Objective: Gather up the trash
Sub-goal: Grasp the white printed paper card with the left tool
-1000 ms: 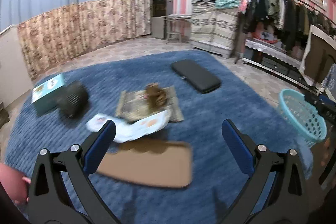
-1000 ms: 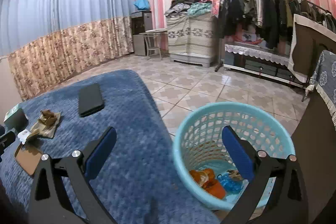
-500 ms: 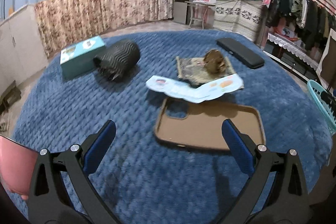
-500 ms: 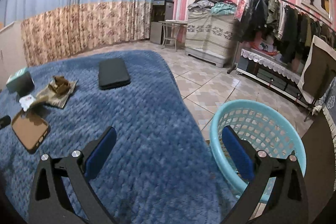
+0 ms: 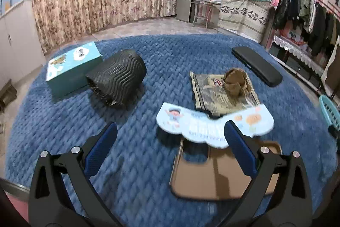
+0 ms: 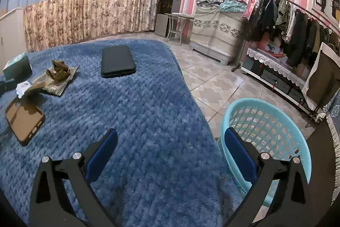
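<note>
Both my grippers are empty, fingers spread wide: my left gripper (image 5: 170, 146) hovers above the blue blanket (image 5: 148, 163), my right gripper (image 6: 170, 148) near the teal basket (image 6: 282, 112) at the bed's right edge. Nothing in hand, so collecting is far from done, I judge. Left on the blanket: a cloud-shaped printed card (image 5: 212, 124), a brown phone case (image 5: 212, 176) nearer me, and farther off a crumpled brown wrapper (image 5: 235, 82) on a flat printed packet (image 5: 212, 95).
</note>
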`<act>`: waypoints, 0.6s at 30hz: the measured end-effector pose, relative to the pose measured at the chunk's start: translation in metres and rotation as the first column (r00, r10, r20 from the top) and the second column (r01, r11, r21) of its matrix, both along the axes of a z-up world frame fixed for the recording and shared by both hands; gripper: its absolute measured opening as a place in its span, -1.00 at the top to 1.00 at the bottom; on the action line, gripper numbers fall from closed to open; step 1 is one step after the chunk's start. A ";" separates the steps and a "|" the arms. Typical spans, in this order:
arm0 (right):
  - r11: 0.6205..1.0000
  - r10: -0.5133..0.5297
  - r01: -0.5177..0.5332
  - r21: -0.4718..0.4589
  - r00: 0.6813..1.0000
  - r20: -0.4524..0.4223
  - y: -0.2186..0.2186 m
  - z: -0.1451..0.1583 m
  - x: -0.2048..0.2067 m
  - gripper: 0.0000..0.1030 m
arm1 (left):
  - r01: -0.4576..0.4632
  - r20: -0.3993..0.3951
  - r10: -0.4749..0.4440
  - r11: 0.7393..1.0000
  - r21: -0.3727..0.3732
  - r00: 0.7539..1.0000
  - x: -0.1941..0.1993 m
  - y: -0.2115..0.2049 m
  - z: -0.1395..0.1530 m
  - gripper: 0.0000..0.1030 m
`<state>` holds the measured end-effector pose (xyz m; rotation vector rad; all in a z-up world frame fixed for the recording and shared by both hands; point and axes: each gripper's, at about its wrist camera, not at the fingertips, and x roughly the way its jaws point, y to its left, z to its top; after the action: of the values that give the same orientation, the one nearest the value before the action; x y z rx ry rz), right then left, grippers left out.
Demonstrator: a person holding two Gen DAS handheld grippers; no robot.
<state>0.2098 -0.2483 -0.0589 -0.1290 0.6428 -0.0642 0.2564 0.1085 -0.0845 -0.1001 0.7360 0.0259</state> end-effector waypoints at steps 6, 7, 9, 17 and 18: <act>0.999 0.012 -0.013 -0.043 1.000 -0.011 0.007 -0.004 0.002 -0.91 | 0.046 -0.107 -0.049 0.999 -0.027 0.993 0.033 -0.003 -0.020 -0.55; 0.999 0.015 -0.016 -0.046 1.000 -0.014 0.007 -0.004 0.002 -0.91 | 0.058 -0.122 -0.062 0.998 -0.038 0.991 0.036 -0.003 -0.023 -0.47; 0.998 0.020 -0.021 -0.054 1.000 -0.020 0.009 -0.006 0.002 -0.91 | 0.062 -0.122 -0.069 0.996 -0.056 0.990 0.038 -0.002 -0.025 -0.38; 0.997 0.020 -0.022 -0.069 0.999 -0.038 0.014 -0.012 0.004 -0.91 | 0.074 -0.070 -0.079 0.995 -0.072 0.994 0.034 -0.004 -0.013 0.51; 0.997 0.021 -0.024 -0.069 0.999 -0.040 0.014 -0.013 0.004 -0.91 | 0.073 -0.055 -0.077 0.994 -0.082 0.995 0.032 -0.003 -0.008 0.59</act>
<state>0.2135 -0.2342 -0.0718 -0.2054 0.6784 -0.0624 0.2883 0.1059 -0.0926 -0.1484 0.7991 -0.0727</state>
